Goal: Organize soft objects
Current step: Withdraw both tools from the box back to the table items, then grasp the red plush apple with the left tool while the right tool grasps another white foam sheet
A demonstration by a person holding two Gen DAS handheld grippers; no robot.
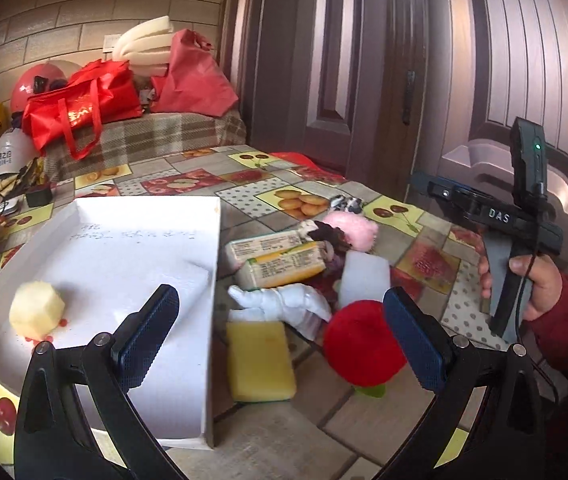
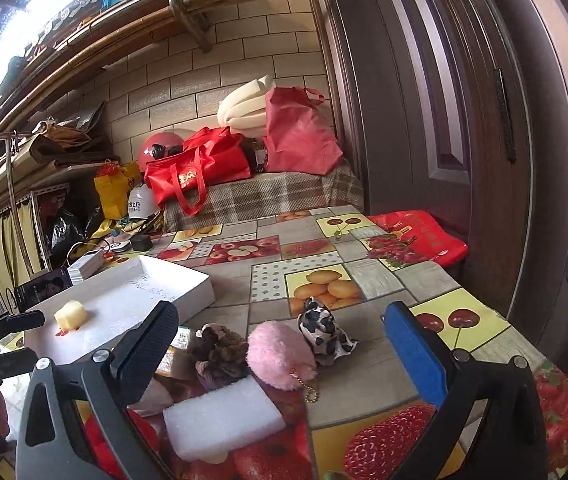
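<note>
Both grippers, left gripper (image 1: 280, 334) and right gripper (image 2: 282, 354), gape empty; one pale lump (image 1: 36, 310) sits in the white tray (image 1: 188, 208), the sponges (image 1: 260, 360) and plush toys (image 2: 280, 354) remain on the table (image 2: 364, 280).

— What do we see under the jaws?
— A table (image 2: 380, 280) in a fruit-print cloth. Left of the left jaws sits a white tray (image 1: 188, 216).
— And between them?
— A yellow sponge (image 1: 260, 360), a white glove (image 1: 288, 300), a red pompom (image 1: 360, 340). Beyond lie two packets (image 1: 276, 256). Between our right jaws: a white foam block (image 2: 220, 420), a pink pompom (image 2: 280, 352), a cow-print scrap (image 2: 320, 330).
</note>
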